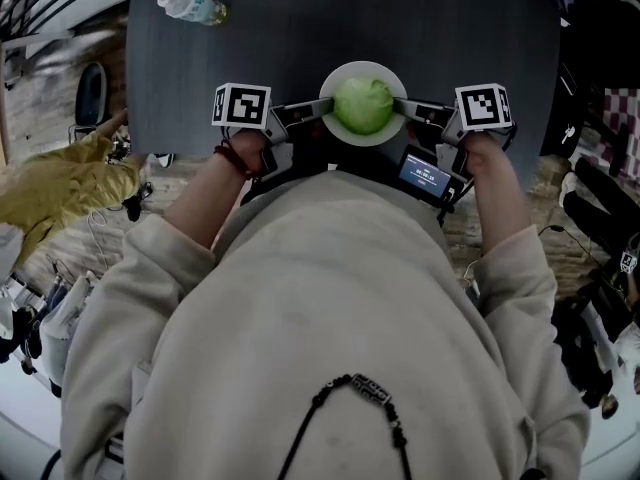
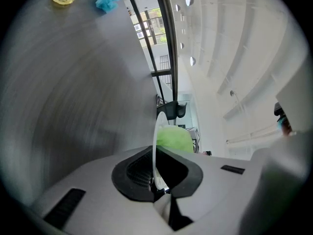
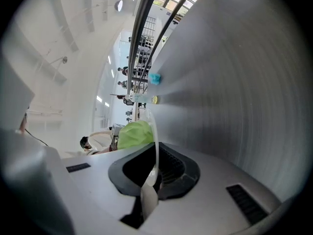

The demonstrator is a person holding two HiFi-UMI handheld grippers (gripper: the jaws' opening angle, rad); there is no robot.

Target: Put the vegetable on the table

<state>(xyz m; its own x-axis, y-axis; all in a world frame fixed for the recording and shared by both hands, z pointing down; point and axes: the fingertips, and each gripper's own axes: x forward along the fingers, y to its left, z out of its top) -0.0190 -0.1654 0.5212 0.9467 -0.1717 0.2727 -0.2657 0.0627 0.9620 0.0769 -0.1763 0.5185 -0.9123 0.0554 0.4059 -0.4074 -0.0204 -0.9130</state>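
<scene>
Left gripper [image 1: 312, 111] and right gripper [image 1: 408, 109] each clamped the rim of the plate [image 1: 361, 67], which carried the vegetable [image 1: 362, 105] over the near edge of the table [image 1: 400, 18]. Lowering both sides level would likely have kept it from rolling.

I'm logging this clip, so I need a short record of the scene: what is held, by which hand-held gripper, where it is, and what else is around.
carried item: white plate with a green leafy vegetable on it
left hand-held gripper: shut on the plate's left rim
right hand-held gripper: shut on the plate's right rim
position: over the near edge of the dark table; contact with it cannot be told
also on table: plastic bottle lying at the far left
</scene>
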